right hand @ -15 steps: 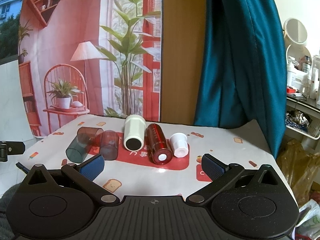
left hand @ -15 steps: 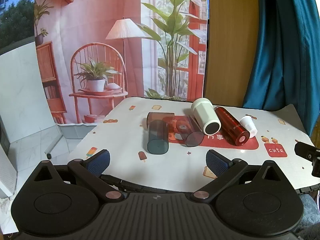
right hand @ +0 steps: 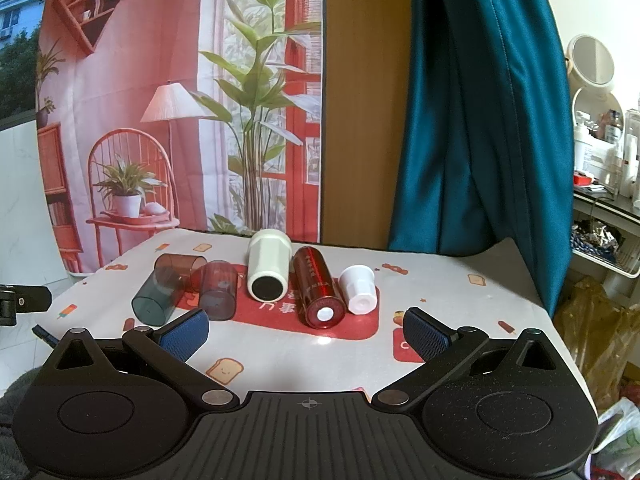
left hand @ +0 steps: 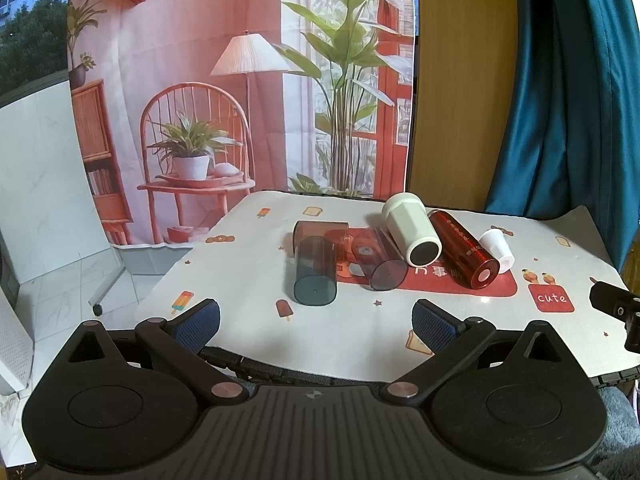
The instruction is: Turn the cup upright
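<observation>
Several cups lie on their sides in a row on the table: a dark teal cup (left hand: 314, 272) (right hand: 157, 296), a brown cup (left hand: 320, 232) (right hand: 180, 266), a purple cup (left hand: 380, 260) (right hand: 218, 290), a large white cup (left hand: 410, 228) (right hand: 268, 266), a red cup (left hand: 464, 252) (right hand: 318, 288) and a small white cup (left hand: 498, 248) (right hand: 360, 288). My left gripper (left hand: 316, 322) is open and empty, near the table's front edge, short of the teal cup. My right gripper (right hand: 306, 334) is open and empty, in front of the red cup.
The table has a white patterned cloth (left hand: 248, 280) (right hand: 440, 292) with a red patch. A printed backdrop hangs behind, with a teal curtain (right hand: 480, 120) to the right. A cluttered shelf (right hand: 604, 200) stands at far right. The other gripper's tip shows at the left wrist view's right edge (left hand: 616, 304).
</observation>
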The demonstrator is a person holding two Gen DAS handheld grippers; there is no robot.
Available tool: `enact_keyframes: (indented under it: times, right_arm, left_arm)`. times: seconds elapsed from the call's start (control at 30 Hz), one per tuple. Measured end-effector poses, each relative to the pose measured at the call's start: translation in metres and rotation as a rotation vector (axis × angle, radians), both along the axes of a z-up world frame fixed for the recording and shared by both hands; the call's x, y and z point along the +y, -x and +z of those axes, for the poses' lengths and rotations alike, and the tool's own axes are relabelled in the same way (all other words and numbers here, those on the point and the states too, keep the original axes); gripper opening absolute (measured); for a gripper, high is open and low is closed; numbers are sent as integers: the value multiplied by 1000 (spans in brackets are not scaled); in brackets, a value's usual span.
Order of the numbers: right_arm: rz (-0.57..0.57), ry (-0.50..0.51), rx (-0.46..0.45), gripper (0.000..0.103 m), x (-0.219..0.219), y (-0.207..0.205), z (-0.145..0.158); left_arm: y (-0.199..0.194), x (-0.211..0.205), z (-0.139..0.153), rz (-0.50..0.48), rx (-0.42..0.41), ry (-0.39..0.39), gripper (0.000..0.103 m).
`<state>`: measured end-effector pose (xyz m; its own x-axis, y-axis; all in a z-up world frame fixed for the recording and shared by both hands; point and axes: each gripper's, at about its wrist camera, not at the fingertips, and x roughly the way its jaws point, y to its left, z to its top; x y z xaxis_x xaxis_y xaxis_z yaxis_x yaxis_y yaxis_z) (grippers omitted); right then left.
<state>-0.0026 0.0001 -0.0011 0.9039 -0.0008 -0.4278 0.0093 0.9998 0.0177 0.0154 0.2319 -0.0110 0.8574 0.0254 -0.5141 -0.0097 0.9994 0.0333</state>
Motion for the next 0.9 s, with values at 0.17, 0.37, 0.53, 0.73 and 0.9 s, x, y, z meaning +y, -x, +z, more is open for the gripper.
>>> enact_keyframes:
  times: [0.17, 0.37, 0.53, 0.73, 0.9]
  right_arm:
    - [1, 6, 5, 103, 2, 0, 0]
    - [2, 10, 0, 103, 3, 0, -1]
    - [1, -1, 1, 103, 4, 0, -1]
    - [3, -13, 1, 103, 1, 0, -1]
    - [-24, -30, -35, 103, -1, 3, 0]
  left_arm:
    - [-1, 0, -1, 1, 3, 5, 103]
    - [-2, 1, -1, -5, 4, 7, 103]
    - [-2, 2, -1, -3, 8, 10, 103]
    - [-3, 1, 0, -7, 12, 5, 103]
    - [-6, 4, -1, -14, 29, 22, 103]
